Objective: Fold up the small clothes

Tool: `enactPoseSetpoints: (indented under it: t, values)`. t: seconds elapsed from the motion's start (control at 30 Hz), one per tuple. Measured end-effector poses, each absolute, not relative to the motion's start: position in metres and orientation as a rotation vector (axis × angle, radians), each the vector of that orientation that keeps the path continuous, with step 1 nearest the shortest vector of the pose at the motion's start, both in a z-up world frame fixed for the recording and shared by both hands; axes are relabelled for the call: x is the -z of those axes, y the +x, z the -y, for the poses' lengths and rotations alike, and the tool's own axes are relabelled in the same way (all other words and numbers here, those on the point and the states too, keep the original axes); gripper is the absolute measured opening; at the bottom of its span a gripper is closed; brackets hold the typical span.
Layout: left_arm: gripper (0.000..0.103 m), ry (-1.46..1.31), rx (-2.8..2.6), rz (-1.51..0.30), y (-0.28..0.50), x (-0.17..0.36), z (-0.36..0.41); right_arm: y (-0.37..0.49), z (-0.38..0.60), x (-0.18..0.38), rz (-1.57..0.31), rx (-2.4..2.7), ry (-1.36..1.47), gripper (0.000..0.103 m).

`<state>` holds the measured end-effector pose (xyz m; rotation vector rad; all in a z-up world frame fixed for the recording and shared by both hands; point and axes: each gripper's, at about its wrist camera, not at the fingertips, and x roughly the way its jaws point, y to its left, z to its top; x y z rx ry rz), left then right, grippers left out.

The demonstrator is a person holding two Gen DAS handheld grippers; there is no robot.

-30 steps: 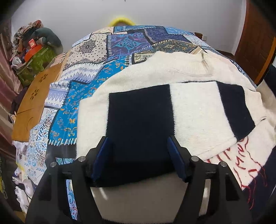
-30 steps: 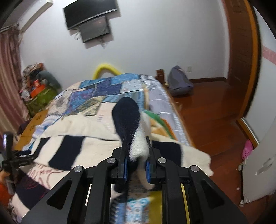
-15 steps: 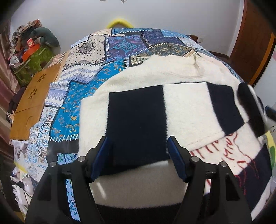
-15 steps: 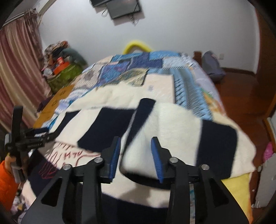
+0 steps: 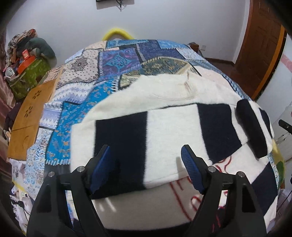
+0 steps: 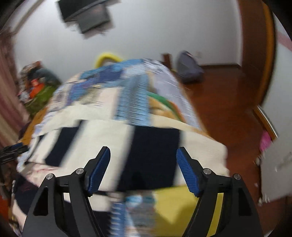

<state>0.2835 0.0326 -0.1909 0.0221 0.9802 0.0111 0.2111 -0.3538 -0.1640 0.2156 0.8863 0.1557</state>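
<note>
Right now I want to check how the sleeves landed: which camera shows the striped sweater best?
The left wrist view: the sweater lies sharp, with both dark-banded sleeves folded across the cream body. The right wrist view is smeared by motion and shows only the near sleeve side of it, edges unclear.

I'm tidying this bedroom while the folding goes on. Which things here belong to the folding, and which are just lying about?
Folding:
cream and navy striped sweater
left gripper, open
right gripper, open

Lying about:
patchwork bedspread
wooden board
grey bag
wall TV
</note>
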Motion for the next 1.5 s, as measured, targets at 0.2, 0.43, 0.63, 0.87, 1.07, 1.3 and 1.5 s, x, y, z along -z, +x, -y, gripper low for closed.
enactPoseSetpoints:
  t: [0.2, 0.43, 0.63, 0.87, 1.07, 1.3, 1.5]
  values:
    - [0.078, 0.067, -0.004, -1.046, 0.291, 0.217, -0.015, 0.22, 0.402, 0.225, -1.028, -0.047, 0.35, 0.072]
    - [0.078, 0.087, -0.01, -1.047, 0.292, 0.223, -0.01, 0.226, 0.4, 0.242, -1.002, -0.053, 0.397, 0.058]
    - [0.078, 0.08, -0.011, -1.043, 0.29, 0.219, -0.011, 0.22, 0.395, 0.225, -0.947, -0.075, 0.398, 0.01]
    - [0.078, 0.083, 0.002, -1.0, 0.274, 0.2, -0.015, 0.218, 0.369, 0.171, -0.847, -0.176, 0.377, 0.009]
    - [0.078, 0.044, -0.003, -0.953, 0.255, 0.181, -0.036, 0.216, 0.305, 0.103, -0.723, -0.329, 0.301, 0.009]
    - [0.078, -0.015, -0.018, -0.91, 0.228, 0.169, -0.074, 0.232, 0.206, 0.069, -0.689, -0.515, 0.25, 0.009]
    - [0.078, -0.054, -0.036, -0.918, 0.208, 0.172, -0.105, 0.234, 0.123, 0.071, -0.723, -0.646, 0.189, 0.009]
